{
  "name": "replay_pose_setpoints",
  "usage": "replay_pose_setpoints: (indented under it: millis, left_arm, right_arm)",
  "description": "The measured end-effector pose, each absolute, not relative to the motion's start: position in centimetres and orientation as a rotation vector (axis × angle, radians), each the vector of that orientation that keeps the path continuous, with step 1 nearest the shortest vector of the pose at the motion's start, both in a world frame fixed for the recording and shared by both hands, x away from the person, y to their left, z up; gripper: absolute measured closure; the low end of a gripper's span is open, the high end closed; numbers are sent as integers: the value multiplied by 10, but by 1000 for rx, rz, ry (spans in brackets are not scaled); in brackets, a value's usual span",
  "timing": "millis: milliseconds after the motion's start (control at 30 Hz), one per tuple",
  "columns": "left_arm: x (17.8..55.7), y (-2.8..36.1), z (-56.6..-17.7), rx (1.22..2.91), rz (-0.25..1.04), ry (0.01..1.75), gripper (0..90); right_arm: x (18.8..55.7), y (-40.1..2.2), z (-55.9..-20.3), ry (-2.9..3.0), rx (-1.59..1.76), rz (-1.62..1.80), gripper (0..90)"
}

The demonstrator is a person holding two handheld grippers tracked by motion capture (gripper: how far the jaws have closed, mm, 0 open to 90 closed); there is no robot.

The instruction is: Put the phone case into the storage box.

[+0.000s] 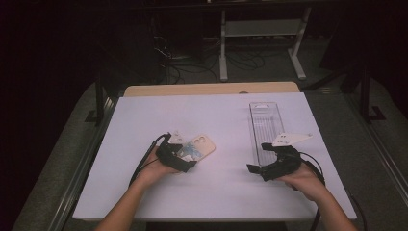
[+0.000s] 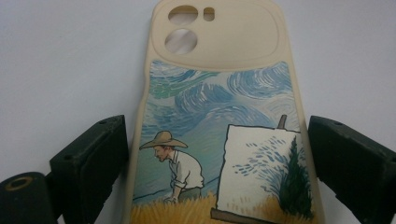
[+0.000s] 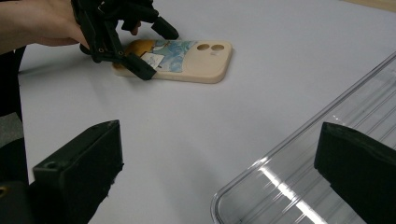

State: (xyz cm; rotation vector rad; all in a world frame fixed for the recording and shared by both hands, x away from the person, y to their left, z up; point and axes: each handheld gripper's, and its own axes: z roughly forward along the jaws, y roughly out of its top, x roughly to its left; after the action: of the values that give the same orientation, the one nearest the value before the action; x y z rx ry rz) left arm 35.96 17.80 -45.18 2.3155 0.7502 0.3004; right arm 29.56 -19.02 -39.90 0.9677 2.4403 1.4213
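A beige phone case point(image 1: 199, 147) with a painted scene of a man in a straw hat at an easel lies flat on the white table, camera cut-outs pointing away from me. My left gripper point(image 1: 185, 156) straddles its near end. In the left gripper view the case point(image 2: 219, 93) runs between the two black jaws, with a thin gap at the left jaw. My right gripper point(image 1: 257, 158) stands wide open at the near end of a long clear plastic tray point(image 1: 265, 120), nothing between its jaws. The right gripper view shows the tray's rim point(image 3: 280, 158), the case point(image 3: 201, 58) and the left gripper point(image 3: 154, 50).
A white sheet point(image 1: 216, 192) covers the table, with a wooden strip point(image 1: 211, 89) along the far edge. Behind the table, cables point(image 1: 178, 62) and a white frame stand point(image 1: 262, 29) sit on the dark floor.
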Motion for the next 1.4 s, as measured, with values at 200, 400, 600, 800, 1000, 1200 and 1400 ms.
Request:
replay_pose_setpoints:
  millis: [200, 400, 600, 800, 1000, 1200, 1400]
  left_arm:
    - [359, 178, -452, 2312, 299, 753, 101]
    - [358, 179, -453, 2304, 310, 748, 104]
    - [357, 178, -453, 2299, 321, 743, 104]
    - [358, 178, -452, 2309, 309, 746, 111]
    - [359, 178, -450, 2319, 295, 730, 114]
    - [358, 176, -440, 2323, 284, 697, 114]
    - [356, 173, -434, 2346, 263, 656, 114]
  right_arm:
    - [296, -190, -399, 2440, 969, 1424, 6]
    - [295, -190, -399, 2441, 972, 1423, 6]
    - [296, -190, -399, 2440, 972, 1420, 6]
    - [296, -190, -399, 2440, 970, 1421, 6]
    - [295, -190, -399, 2444, 980, 1423, 6]
    - [295, -190, -399, 2443, 977, 1423, 6]
    - [296, -190, -399, 2439, 970, 1423, 6]
